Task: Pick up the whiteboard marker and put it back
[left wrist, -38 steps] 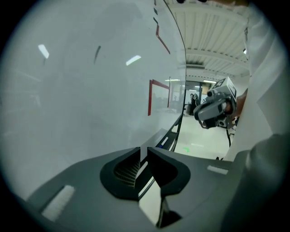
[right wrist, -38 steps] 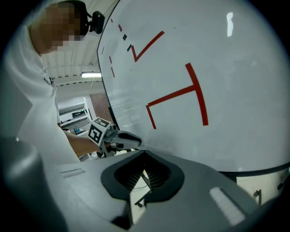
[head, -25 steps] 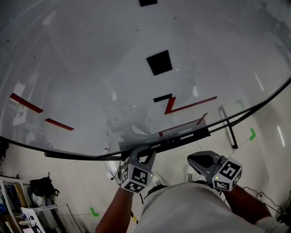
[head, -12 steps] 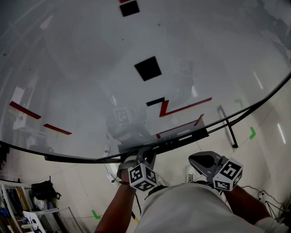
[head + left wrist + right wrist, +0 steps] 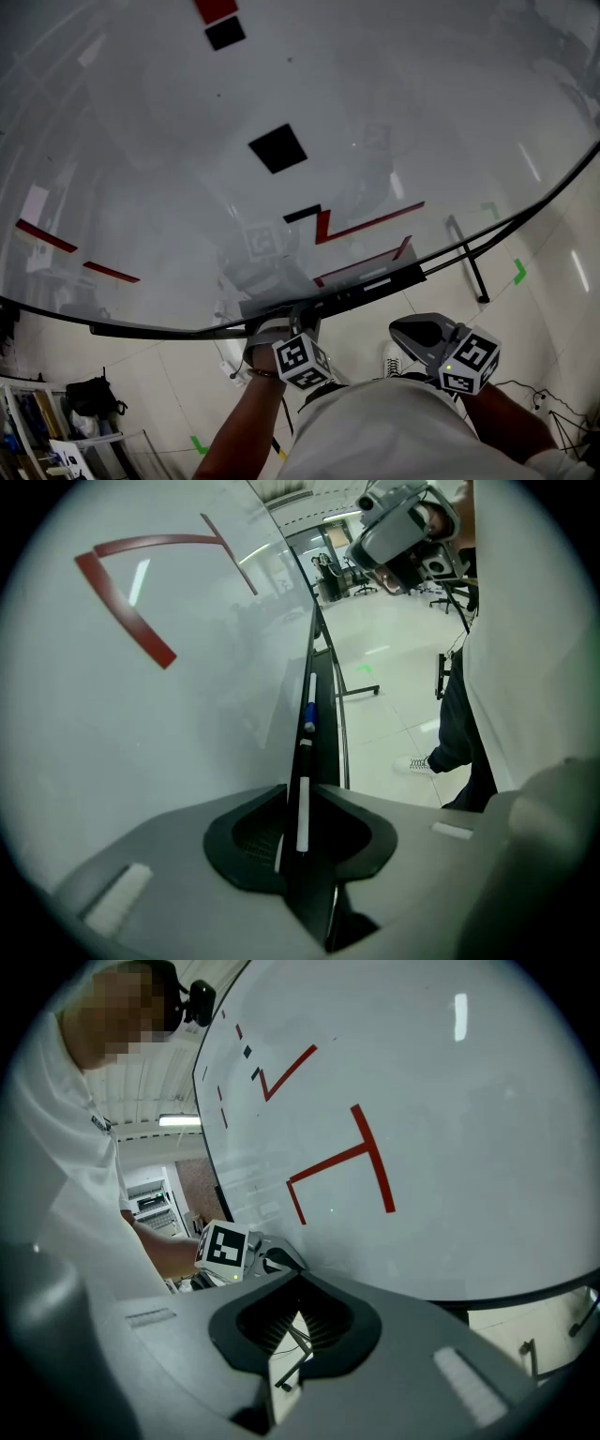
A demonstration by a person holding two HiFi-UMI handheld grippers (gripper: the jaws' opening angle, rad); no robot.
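One whiteboard marker (image 5: pixel 302 806), slim and dark with a white strip along it, is sitting between the jaws of the left gripper (image 5: pixel 302 323), whose claw is clamping it with hardly any gap left. It is lying in line with the tray (image 5: pixel 323 682) at the foot of the whiteboard (image 5: pixel 141 141). Whether it is resting on the tray or hanging just over it I cannot tell.

By my reading the step in hand is happening right at the tray, and it is calling for the marker to be held parallel to the tray's length and level, so that it is seating flat rather than tipping off the front lip.

A blue-capped marker (image 5: pixel 307 716) is lying farther along the tray, just beyond the held one's far end, so any forward slide is risking a knock. The board face, with its red lines (image 5: pixel 141 635), is crowding the claw's left side.

The right gripper (image 5: pixel 405 330) is hanging by the person's waist, well apart from the tray, its claw drawn together at the tips and gripping nothing. The board's stand leg (image 5: pixel 473 272) is standing off to the right, out of the way.
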